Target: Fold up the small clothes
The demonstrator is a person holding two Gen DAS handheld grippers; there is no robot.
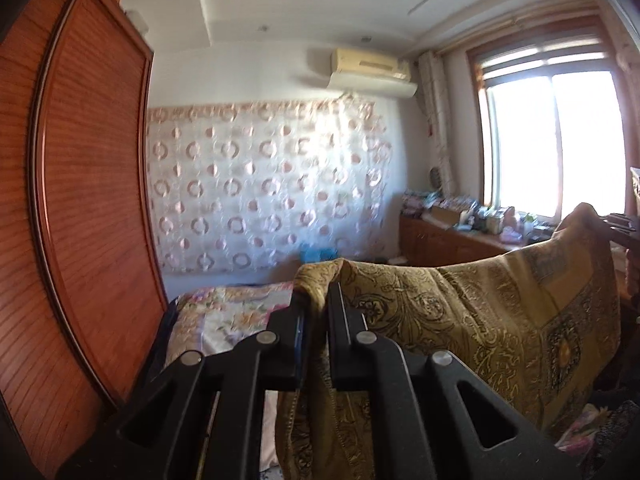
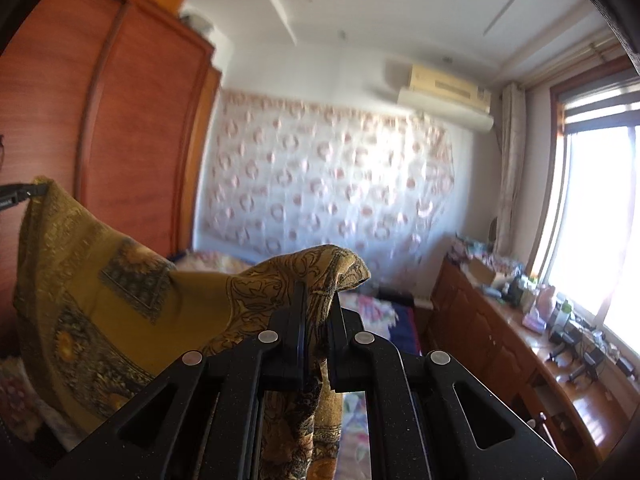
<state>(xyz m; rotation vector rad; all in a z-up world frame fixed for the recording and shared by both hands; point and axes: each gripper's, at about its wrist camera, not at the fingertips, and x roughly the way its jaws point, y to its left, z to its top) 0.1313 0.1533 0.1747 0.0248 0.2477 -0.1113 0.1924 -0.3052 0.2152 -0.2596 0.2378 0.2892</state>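
A mustard-gold patterned cloth [image 1: 480,320] hangs stretched in the air between my two grippers, above the bed. My left gripper [image 1: 318,300] is shut on one top corner of the cloth. My right gripper [image 2: 320,300] is shut on the other top corner of the same cloth [image 2: 120,300]. In the left wrist view the right gripper [image 1: 616,224] shows at the far right edge, holding the cloth's far corner. In the right wrist view the left gripper [image 2: 24,192] shows at the far left edge. The cloth's lower part hangs out of sight.
A bed with a floral cover [image 1: 232,312] lies below, against a wall hung with a circle-patterned sheet [image 1: 264,192]. A tall wooden wardrobe [image 1: 80,200] stands at the left. A wooden sideboard [image 2: 500,340] with clutter runs under the window [image 1: 552,144] at the right.
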